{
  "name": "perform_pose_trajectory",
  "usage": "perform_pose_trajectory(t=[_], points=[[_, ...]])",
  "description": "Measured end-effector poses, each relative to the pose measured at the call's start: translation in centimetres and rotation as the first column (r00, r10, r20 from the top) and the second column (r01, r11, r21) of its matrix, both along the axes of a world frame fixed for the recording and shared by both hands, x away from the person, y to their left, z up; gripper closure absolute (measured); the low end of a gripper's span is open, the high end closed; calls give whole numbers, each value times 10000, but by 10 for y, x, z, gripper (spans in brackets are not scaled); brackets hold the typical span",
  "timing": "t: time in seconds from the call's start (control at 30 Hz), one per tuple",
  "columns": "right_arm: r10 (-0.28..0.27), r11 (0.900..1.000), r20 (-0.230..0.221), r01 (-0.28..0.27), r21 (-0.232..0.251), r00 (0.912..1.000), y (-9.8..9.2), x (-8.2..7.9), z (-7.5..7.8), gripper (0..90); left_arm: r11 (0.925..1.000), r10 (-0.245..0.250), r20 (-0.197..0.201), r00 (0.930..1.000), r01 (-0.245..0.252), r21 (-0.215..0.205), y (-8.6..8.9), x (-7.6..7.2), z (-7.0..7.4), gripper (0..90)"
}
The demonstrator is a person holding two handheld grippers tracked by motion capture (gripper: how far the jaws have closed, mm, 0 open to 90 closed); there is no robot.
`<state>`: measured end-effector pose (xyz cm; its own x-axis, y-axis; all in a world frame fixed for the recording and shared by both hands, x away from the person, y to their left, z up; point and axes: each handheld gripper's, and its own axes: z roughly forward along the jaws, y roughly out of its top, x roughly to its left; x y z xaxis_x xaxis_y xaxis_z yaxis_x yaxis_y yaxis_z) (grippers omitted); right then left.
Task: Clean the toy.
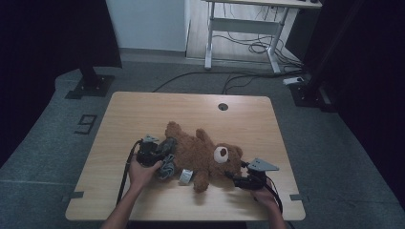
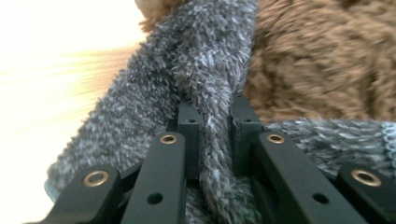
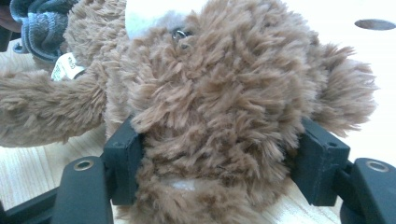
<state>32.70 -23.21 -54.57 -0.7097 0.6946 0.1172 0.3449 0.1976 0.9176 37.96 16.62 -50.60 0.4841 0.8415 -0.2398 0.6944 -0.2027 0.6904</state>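
A brown teddy bear [image 1: 203, 152] lies on its back across the wooden table [image 1: 143, 114], head toward the right. A fuzzy grey sock [image 1: 167, 162] sits at the bear's left leg. My left gripper [image 1: 160, 153] is shut on a fold of this grey sock [image 2: 210, 93], pinched between its two black jaws, with the bear's brown fur [image 2: 317, 60] just behind. My right gripper [image 1: 237, 177] is shut on the bear's head [image 3: 219, 116], its jaws pressing into the fur on both sides. The white muzzle [image 1: 220, 154] faces up.
A white tag [image 1: 185, 176] lies by the bear's lower side. A round cable hole [image 1: 223, 106] sits near the table's far edge. Beyond the table stand a white desk frame [image 1: 243, 28] and floor cables [image 1: 248, 76]. A stand base [image 1: 90, 86] is at the far left.
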Motion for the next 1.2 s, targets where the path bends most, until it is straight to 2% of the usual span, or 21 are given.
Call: perform_pose_trajectory(t=[0.1,0.17,0.27,0.43,0.6,0.77,1.0,1.1,1.13,1.2], points=[[7,10000,-2,-7,-6,10000,0,0,0,297,9997,134,77,9999,-136,203,4,-2,-1,778],[13,10000,-21,-13,-2,10000,0,0,0,295,9996,247,120,9996,-248,151,10,-4,0,778],[13,10000,-14,-13,-12,10000,0,0,0,289,9991,386,454,9982,-394,177,19,-8,7,778],[7,10000,-12,-7,57,10000,-1,1,0,279,9968,645,1171,9910,-697,404,38,-20,24,777],[-73,10000,25,73,42,10000,-1,0,0,279,9942,966,1509,9838,-1025,320,63,-35,34,773],[-208,9998,86,208,-5,9997,1,0,0,282,9912,1270,1548,9797,-1313,178,89,-54,34,768],[-582,9983,218,583,-36,9981,3,2,-1,288,9903,1312,1122,9850,-1354,304,111,-75,21,759],[-764,9971,247,765,-40,9968,4,4,-1,289,9887,1301,991,9865,-1366,618,115,-82,16,748],[-788,9969,257,789,-36,9966,4,4,-1,290,9861,1361,980,9858,-1443,821,116,-83,12,741],[-895,9960,286,894,30,9956,5,6,-1,293,9843,1311,848,9877,-1399,1076,115,-83,7,730]])
